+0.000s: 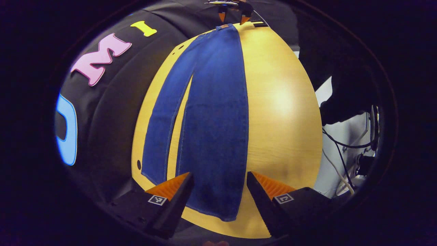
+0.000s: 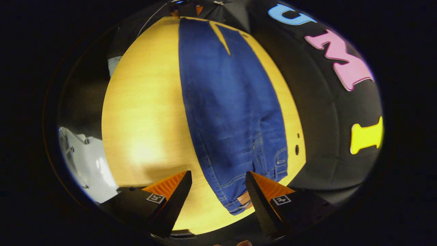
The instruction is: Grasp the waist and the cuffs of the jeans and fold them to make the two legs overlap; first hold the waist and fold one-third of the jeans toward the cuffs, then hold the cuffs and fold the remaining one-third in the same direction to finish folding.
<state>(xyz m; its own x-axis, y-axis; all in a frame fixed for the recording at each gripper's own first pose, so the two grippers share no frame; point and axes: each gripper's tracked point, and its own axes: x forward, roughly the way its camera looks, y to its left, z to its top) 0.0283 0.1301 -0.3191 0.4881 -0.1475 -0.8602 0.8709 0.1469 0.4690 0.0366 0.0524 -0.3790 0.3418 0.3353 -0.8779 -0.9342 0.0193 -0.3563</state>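
Blue jeans (image 1: 211,112) lie flat and lengthwise on a wooden table (image 1: 280,112) — legs slightly apart, not yet overlapped; the left gripper (image 1: 220,184) hovers at the cuffs, fingers spread wide, grasping nothing; the right gripper (image 2: 218,184) hovers at the waist (image 2: 245,191), likewise spread — nothing between its fingers.

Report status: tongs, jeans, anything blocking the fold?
Left tongs open over cuffs; right tongs open over waist. Jeans flat on table, legs side by side, unfolded. Nothing on the jeans.
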